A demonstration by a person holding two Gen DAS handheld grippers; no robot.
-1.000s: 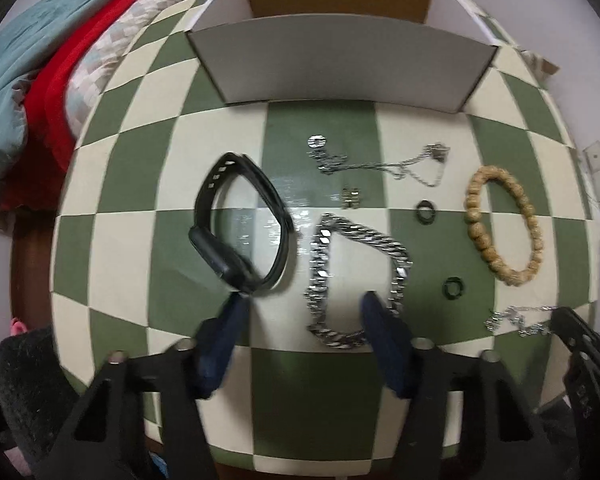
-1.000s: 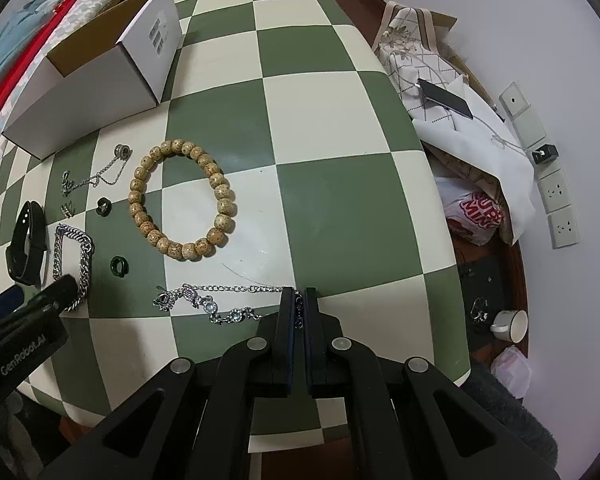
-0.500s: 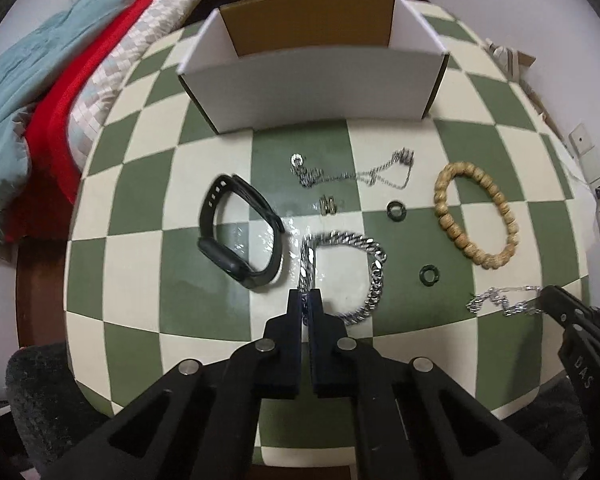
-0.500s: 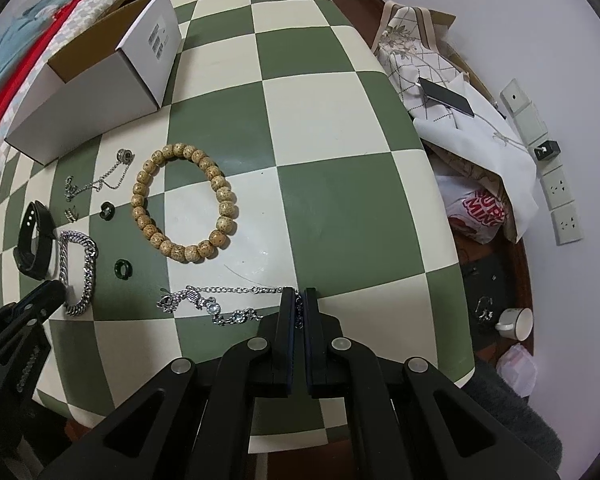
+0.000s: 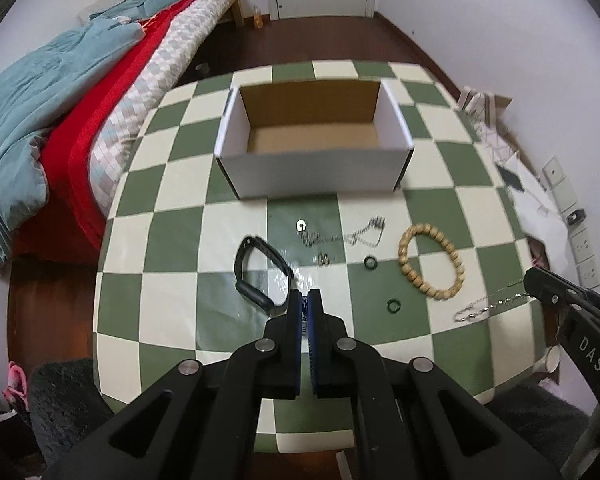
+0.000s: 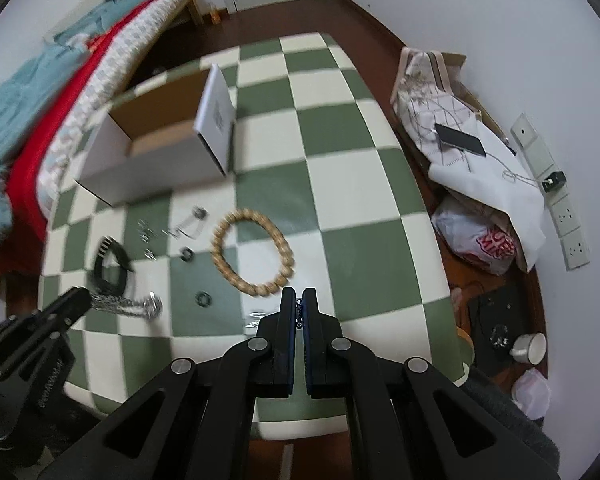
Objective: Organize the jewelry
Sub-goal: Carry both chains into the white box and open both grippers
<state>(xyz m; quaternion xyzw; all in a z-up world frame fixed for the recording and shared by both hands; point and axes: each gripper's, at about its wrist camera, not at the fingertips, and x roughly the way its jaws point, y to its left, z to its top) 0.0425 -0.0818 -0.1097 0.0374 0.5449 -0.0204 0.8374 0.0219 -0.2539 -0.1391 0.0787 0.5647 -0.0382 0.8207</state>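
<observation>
Soft, even indoor light, fairly bright, with faint shadows. A patch of glare shines on the green-and-cream checked tabletop (image 5: 288, 276) beside the black rubber wristband (image 5: 260, 276). The right wrist view is motion-blurred, worst left of the open white cardboard box (image 6: 160, 160). Fisheye bending and dark corners frame both views.

Your left tool (image 5: 305, 300) and right tool (image 6: 299, 298): black frames, blue-lined fingers (image 5: 294, 320), silver screws; white lettering, possibly "DAS".

one open box (image 5: 316, 170), one beaded bracelet (image 5: 431, 261), one black band (image 5: 260, 276), two dark rings (image 5: 370, 262), three chains (image 5: 342, 236)
</observation>
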